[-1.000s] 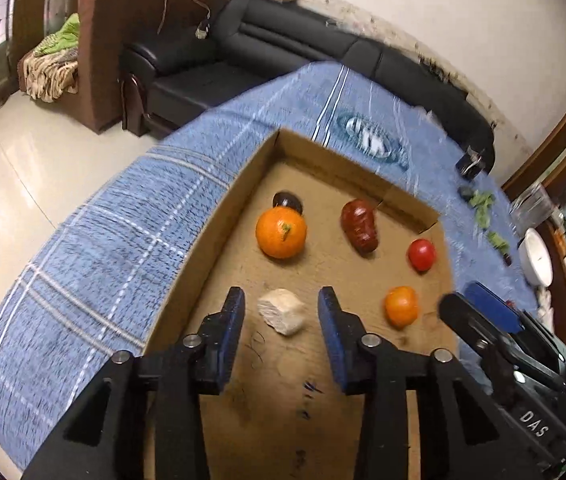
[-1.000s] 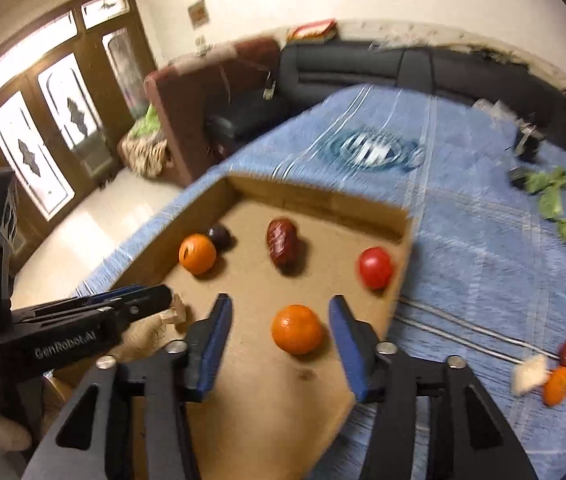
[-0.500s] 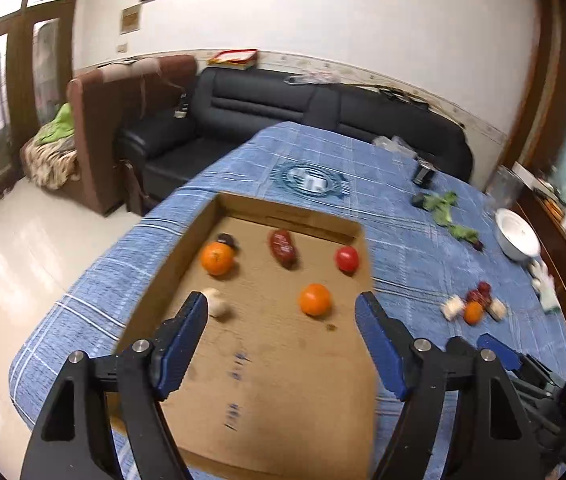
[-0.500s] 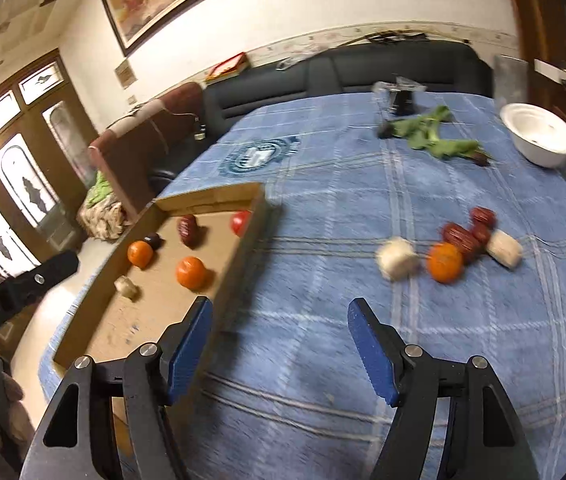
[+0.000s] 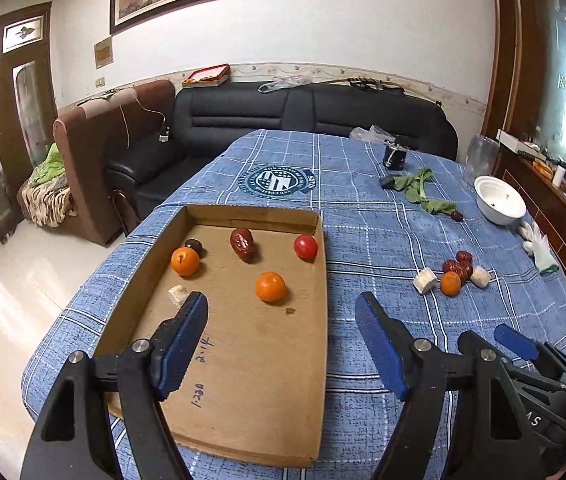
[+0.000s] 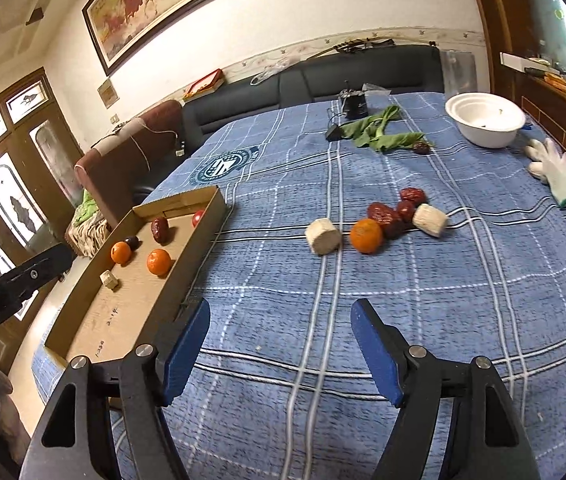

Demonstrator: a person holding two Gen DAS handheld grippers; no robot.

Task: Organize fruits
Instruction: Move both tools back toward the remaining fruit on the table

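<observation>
Above the shallow brown cardboard tray (image 5: 243,360), the left gripper (image 5: 281,320) has pulled back since a second ago, its jaws now spread wide and empty; the pale cut chunk (image 5: 177,294) it straddled lies by the tray's left wall. Beside the tray, the right gripper (image 6: 279,328), jaws likewise apart, has left the orange tangerine (image 6: 159,262) for the blue checked tablecloth (image 6: 443,300). Inside the tray, the wrinkled dark-red date (image 5: 242,244) lies lengthwise toward the far wall, slightly tilted.
</observation>
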